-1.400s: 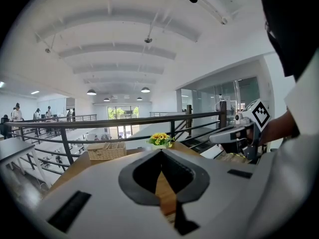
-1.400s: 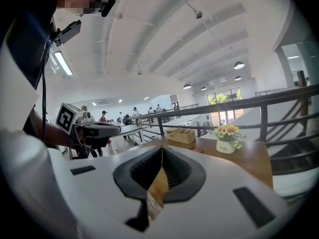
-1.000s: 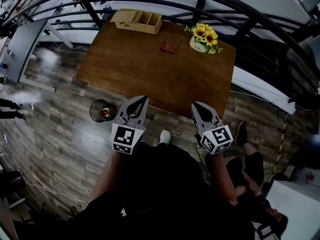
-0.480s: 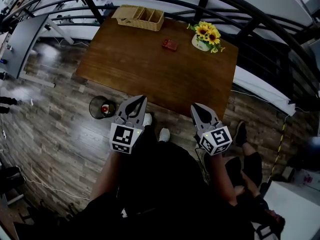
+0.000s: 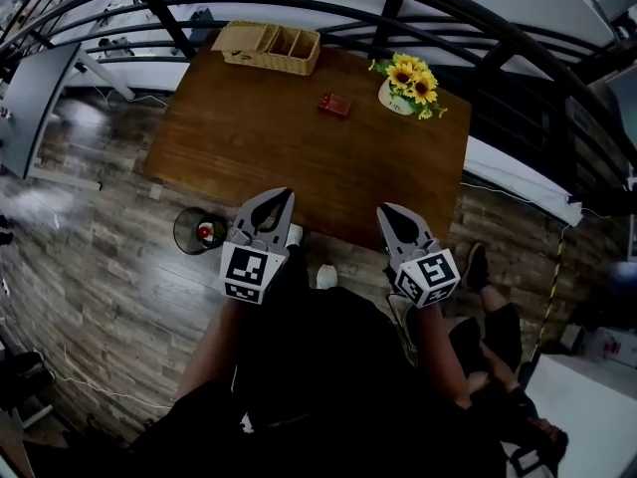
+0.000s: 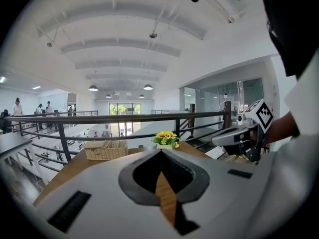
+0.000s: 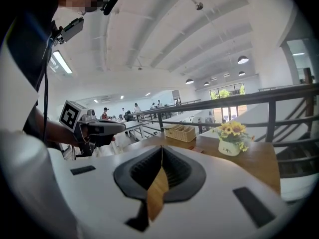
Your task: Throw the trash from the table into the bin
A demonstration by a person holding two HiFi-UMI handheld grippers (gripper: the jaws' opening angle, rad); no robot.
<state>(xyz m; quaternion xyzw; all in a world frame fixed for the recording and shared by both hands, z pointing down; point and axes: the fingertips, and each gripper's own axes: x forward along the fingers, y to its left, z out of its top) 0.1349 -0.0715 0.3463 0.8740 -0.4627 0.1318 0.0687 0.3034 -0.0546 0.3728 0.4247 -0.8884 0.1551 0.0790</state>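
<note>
Head view overhead, gripper views share table (image 5: pixel 299 137)

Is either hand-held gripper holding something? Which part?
Nothing is held: the left hand-held gripper and the right hand-held gripper are both shut and empty.

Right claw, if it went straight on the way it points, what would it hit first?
Probably the bare wooden table top just ahead; the right claw points slightly down at it, though depth is hard to judge.
</note>
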